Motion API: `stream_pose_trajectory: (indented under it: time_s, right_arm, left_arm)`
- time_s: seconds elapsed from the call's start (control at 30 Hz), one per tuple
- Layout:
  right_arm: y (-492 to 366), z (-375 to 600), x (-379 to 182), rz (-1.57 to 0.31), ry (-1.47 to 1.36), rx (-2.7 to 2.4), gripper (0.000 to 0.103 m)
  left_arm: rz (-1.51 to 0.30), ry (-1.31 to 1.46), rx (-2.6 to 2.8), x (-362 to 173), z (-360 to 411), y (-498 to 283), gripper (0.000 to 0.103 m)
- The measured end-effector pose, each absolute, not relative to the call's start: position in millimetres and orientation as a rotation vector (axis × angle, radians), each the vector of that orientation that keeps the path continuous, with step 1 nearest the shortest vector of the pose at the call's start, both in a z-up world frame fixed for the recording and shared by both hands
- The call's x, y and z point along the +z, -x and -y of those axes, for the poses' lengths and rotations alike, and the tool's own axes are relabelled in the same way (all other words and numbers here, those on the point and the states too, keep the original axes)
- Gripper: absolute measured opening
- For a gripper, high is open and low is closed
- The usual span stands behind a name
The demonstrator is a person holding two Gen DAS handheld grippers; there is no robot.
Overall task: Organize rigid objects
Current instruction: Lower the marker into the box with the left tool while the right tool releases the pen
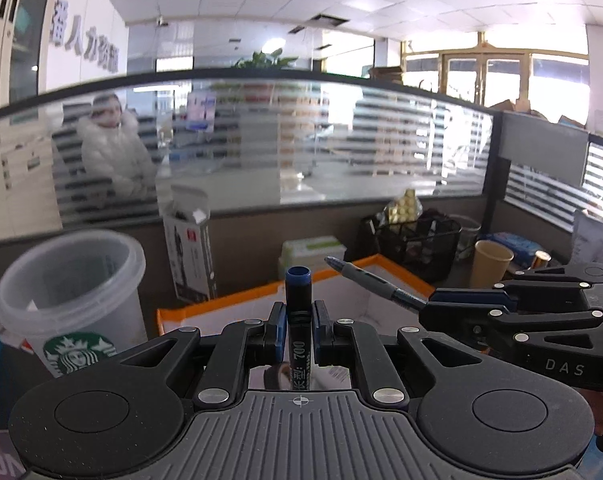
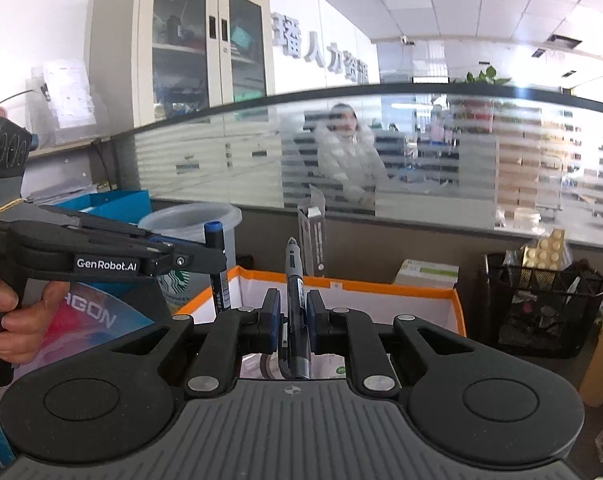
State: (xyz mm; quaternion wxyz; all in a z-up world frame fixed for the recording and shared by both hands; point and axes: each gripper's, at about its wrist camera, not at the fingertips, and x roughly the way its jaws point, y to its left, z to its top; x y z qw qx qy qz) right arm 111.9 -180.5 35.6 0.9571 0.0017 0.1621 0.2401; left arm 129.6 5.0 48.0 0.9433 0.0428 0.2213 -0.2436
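Both claws are mid-task, neither item stowed: left gripper is clamping a blue-capped marker, right gripper is pinching a grey pen above the orange-rimmed box.

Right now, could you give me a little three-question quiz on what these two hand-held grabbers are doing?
1. True or false: the left gripper is shut on a blue-capped marker.
2. What does the right gripper hold? A) a paper cup B) a grey pen C) nothing
3. Fill in: the clear plastic cup bearing a green logo stands to the ____ of the orange-rimmed box in the left wrist view.

Key: 1 true; 2 B; 3 left.
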Motion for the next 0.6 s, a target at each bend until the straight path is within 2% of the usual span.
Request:
stream_pose_trajectory:
  time_s: [0.37, 0.6]
  right_arm:
    - [-169, 172, -9, -0.521, -0.004, 0.464, 0.013]
    - [-193, 158, -27, -0.609, 0.026, 0.449, 0.013]
  left_arm:
    - [-0.630, -0.071, -0.518, 11, 3, -182, 0.011]
    - [-0.644, -0.087, -0.492, 4, 15, -199, 0.011]
